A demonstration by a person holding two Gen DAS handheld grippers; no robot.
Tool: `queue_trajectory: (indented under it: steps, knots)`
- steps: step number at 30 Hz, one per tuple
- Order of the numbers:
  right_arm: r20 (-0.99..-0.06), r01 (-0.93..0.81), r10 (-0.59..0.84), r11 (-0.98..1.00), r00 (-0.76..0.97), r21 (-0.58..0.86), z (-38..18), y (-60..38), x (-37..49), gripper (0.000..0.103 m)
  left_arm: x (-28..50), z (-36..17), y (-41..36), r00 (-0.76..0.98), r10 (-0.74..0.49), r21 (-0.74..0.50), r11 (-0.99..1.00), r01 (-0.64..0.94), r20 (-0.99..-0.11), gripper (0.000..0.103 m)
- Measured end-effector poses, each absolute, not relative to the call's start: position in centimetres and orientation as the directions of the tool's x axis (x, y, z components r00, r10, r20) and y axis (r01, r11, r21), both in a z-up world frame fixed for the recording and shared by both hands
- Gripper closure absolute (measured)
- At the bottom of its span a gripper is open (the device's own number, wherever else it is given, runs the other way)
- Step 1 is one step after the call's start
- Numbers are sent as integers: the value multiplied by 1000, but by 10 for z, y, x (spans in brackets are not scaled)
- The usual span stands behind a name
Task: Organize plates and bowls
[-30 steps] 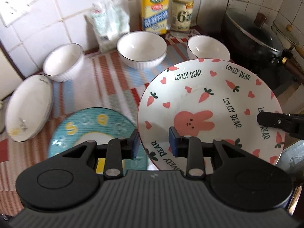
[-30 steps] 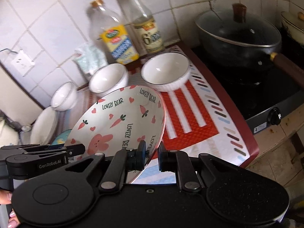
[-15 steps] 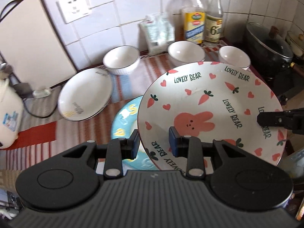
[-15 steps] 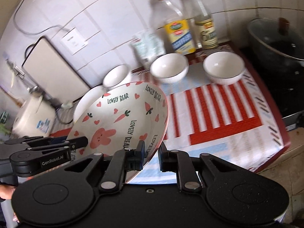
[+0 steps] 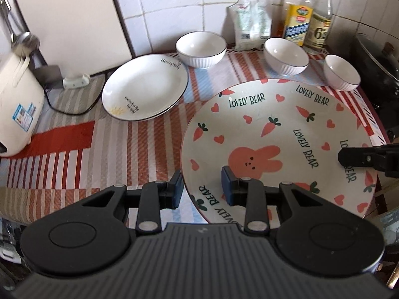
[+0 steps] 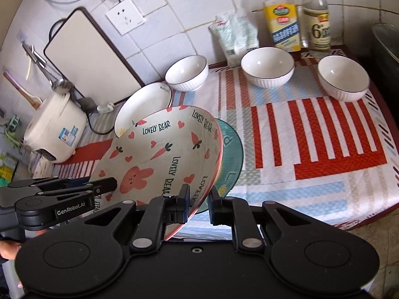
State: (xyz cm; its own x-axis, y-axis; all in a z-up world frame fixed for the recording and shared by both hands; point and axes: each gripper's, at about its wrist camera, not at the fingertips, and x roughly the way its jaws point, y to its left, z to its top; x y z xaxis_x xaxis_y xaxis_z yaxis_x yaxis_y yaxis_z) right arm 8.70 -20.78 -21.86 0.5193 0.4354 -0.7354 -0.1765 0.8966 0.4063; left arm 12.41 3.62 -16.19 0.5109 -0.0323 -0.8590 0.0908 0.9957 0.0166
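Aloft, both grippers, left gripper (image 5: pixel 202 189) and right gripper (image 6: pixel 198 204), clamp the "LOVELY BEAR" plate (image 5: pixel 274 134); beyond it, three empty white bowls (image 6: pixel 268 64).

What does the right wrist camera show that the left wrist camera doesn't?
Only the right wrist view shows the teal plate lying under the lifted bunny plate, and the whole wall socket. Only the left wrist view shows the black pot clearly. Both show the bunny plate, clamped at its rim by the left claw and right claw, plus three white bowls and the white plate.
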Motion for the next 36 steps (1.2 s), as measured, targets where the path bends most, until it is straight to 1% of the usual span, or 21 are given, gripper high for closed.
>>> queue_trajectory:
  steps: [4,9,16,26,36]
  knots:
    - [-746,-184,435,898,504,400,-226,-196,98,84,132,-175,50,495,-45,-7,997,79,-868,73]
    - [-769,-189,420,907,482,376,-237,-182,111,84,146,-188,56,476,-35,1,997,77,-879,73]
    - [-793,-185,403,915,457,358,-251,-173,129,83,164,-210,65,438,-60,-29,997,77,-897,73]
    - [-809,-148,395,918,436,368,-270,-178,151,83,184,-229,63,400,-87,-53,994,96,-912,73]
    - [-823,-139,383,923,419,359,-286,-175,163,83,201,-243,59,357,-73,-36,993,109,-931,73]
